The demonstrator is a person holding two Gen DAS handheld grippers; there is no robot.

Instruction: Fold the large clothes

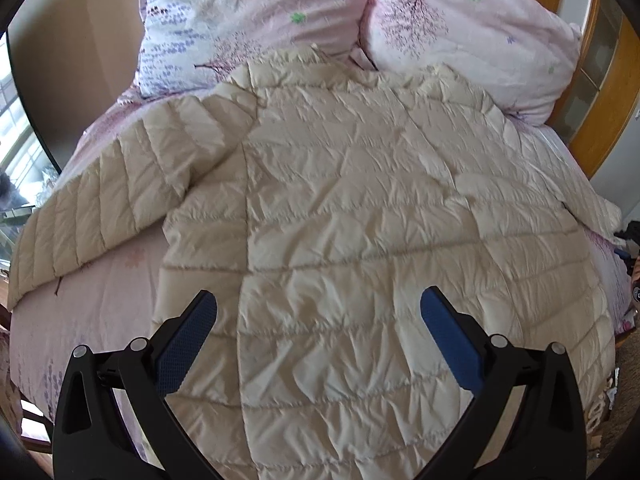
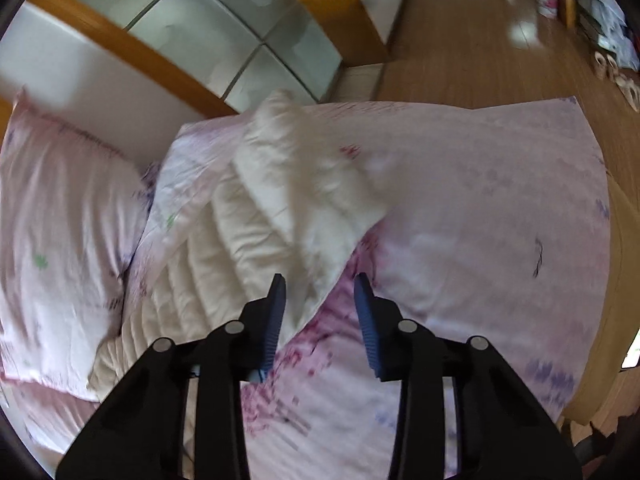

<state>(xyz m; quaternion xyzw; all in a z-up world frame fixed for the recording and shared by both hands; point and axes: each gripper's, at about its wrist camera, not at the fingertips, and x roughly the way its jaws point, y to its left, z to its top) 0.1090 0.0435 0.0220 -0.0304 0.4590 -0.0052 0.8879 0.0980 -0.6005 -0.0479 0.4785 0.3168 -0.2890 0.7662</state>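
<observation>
A cream quilted down jacket (image 1: 340, 208) lies spread flat on the bed, back up, with its left sleeve (image 1: 100, 208) stretched out to the left. My left gripper (image 1: 318, 308) hovers wide open and empty above the jacket's lower part. In the right wrist view the jacket's other sleeve (image 2: 288, 200) lies crumpled on the pink sheet. My right gripper (image 2: 320, 292) is open and empty just above the sleeve's near edge; the view is blurred.
The bed has a pink floral sheet (image 2: 480, 220). Two pink floral pillows (image 1: 256, 12) (image 1: 472, 36) lean at the head. A wooden-framed glass door (image 2: 224, 36) and a wooden floor (image 2: 480, 32) lie beyond the bed's right side.
</observation>
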